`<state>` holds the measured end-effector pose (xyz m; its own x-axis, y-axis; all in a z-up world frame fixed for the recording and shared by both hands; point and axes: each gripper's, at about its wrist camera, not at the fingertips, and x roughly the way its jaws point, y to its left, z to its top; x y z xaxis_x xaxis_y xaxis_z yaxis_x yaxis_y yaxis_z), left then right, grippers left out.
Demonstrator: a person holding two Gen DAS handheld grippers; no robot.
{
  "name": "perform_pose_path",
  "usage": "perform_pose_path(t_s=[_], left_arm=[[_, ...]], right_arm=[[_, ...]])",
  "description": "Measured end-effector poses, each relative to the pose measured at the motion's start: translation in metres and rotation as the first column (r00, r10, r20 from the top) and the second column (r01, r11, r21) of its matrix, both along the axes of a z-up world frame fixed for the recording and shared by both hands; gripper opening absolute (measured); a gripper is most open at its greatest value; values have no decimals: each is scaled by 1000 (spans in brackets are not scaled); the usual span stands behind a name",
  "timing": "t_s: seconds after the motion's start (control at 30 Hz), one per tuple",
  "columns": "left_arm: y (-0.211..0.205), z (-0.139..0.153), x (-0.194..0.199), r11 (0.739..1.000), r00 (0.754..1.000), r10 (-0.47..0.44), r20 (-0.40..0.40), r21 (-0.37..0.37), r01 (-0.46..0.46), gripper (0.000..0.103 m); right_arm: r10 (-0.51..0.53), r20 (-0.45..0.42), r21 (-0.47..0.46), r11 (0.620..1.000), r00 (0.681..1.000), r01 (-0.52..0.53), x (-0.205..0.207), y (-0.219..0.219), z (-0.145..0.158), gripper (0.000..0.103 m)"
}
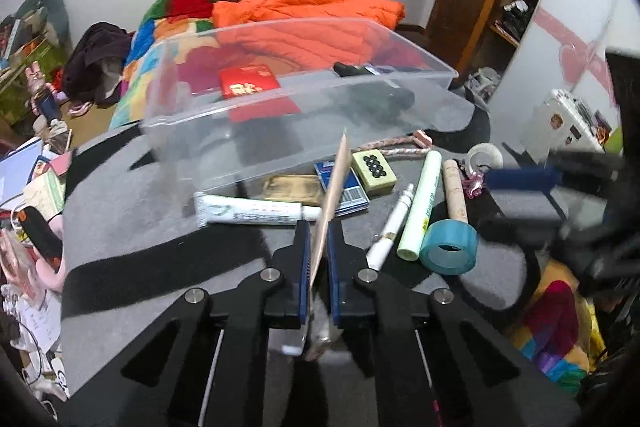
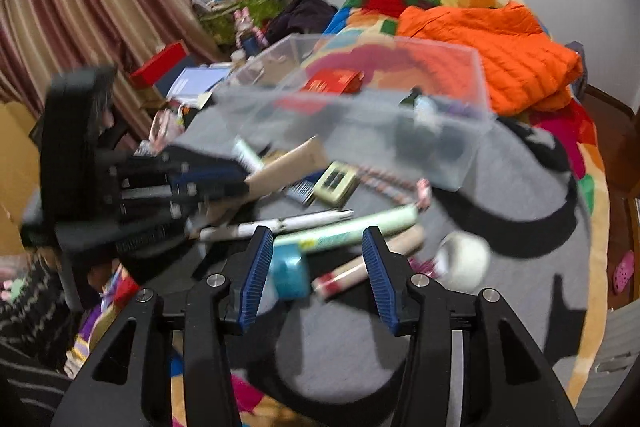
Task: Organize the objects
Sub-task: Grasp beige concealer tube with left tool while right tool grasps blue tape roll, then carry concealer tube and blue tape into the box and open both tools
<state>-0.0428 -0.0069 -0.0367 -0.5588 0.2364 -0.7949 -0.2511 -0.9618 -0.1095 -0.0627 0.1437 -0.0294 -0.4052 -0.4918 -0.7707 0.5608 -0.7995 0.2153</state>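
Between the left gripper's [image 1: 319,231] pads, clamped tight, a thin tan card [image 1: 331,195] stands on edge over the grey mat [image 1: 140,227]. Right gripper [image 2: 318,247] hovers, jaws apart and gripping nothing, above the teal tape roll [image 2: 289,275] and green tube [image 2: 352,229]. Farther back, the clear plastic bin [image 1: 248,131] holds a red packet [image 1: 248,82].

Left wrist view: looks steeply down along the left tongs [image 1: 319,227], close above the grey mat [image 1: 160,227].
Right wrist view: same tilt, from the other side.
Shared: clear plastic bin [image 1: 280,115], teal tape roll [image 1: 450,247], bed beyond.
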Motion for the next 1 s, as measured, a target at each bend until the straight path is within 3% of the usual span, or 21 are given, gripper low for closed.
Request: perform_pose_path(t_s=[0.3,0.37,0.43,0.5,0.77,0.93,1.0], left_arm=[[-22,10,21,1000,1000,19,-3,3,-19,9],[-20,6,24,1000,1000,7,10,5,-7,16],[-17,0,25,1000,1000,-1,19,-4,2,31],[-12,-6,25,1000,999,-6,33,-14,7,36],[-21,-28,11,999,997,51,56,13,-51,38],[-29,-31,15,996,996,85,15,2,-85,24],[-28,-31,20,995,995,99,0,-11,-99,24]], right_arm=[[-18,24,32,999,1000,17,7,-8,-23,39],[-27,20,31,999,999,27,9,-7,-25,31],[-31,27,18,999,999,30,9,-6,-25,26],[-36,30,12,999,999,36,10,-6,-25,20],[-69,26,-7,998,997,69,12,-6,-24,16],[-83,18,-27,996,996,84,14,-4,-18,16],[-90,14,-34,995,996,90,14,-3,-15,16]])
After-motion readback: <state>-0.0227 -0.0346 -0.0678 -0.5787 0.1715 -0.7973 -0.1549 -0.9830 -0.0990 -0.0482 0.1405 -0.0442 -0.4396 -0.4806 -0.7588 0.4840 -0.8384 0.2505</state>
